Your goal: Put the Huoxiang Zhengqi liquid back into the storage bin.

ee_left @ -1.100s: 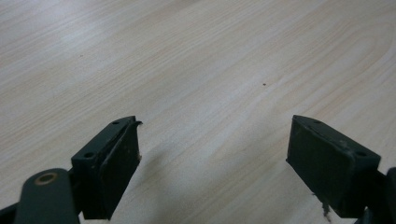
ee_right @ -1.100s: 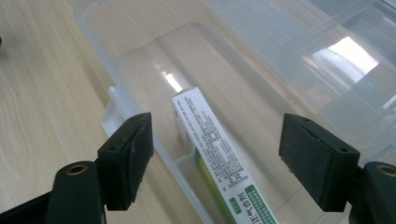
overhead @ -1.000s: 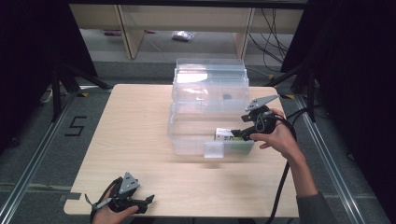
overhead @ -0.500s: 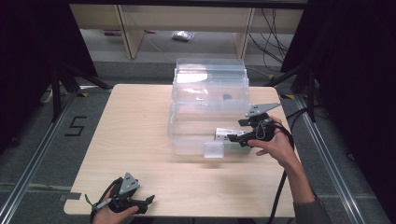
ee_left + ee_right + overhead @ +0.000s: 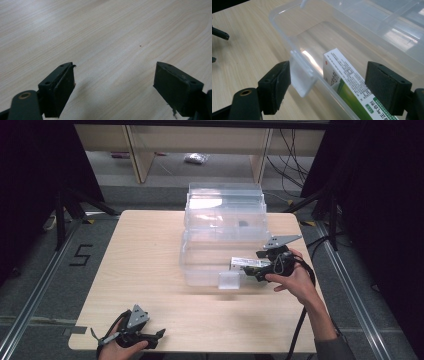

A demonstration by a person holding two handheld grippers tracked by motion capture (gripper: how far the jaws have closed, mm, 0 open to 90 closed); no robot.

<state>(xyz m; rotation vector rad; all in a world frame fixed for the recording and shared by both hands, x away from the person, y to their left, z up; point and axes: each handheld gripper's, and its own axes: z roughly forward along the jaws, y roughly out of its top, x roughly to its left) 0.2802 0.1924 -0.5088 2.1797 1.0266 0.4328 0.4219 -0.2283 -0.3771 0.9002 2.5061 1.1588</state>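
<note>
Right hand [image 5: 295, 282] reaches in from the lower right of the high view, forearm angled up toward the table [image 5: 145, 250] middle, wrist bent so the right gripper [image 5: 250, 268] points left at the near end of the clear plastic box [image 5: 210, 255]. Grey plate sits on top of it, cable trails back along the arm.

Right gripper view: jaws spread wide, nothing pinched. Between them and just ahead is the box's near wall with its clear latch tab [image 5: 300, 78], which sits just beside the left jaw; contact can't be told. A white and green carton [image 5: 347, 85] lies inside the box against that wall, nearer the right jaw, apart from both pads. Carton has small printed text on the white face, a red mark near the top corner and larger characters on a green band; too small and blurred to read. No brand legible.

Beyond the carton the box is clear, with its open lid [image 5: 225, 202] standing past the far end.

Left hand [image 5: 120, 347] rests low at the table's near left edge, well apart from the box. Left gripper [image 5: 113, 82] has its jaws spread wide over bare wood, holding nothing.
</note>
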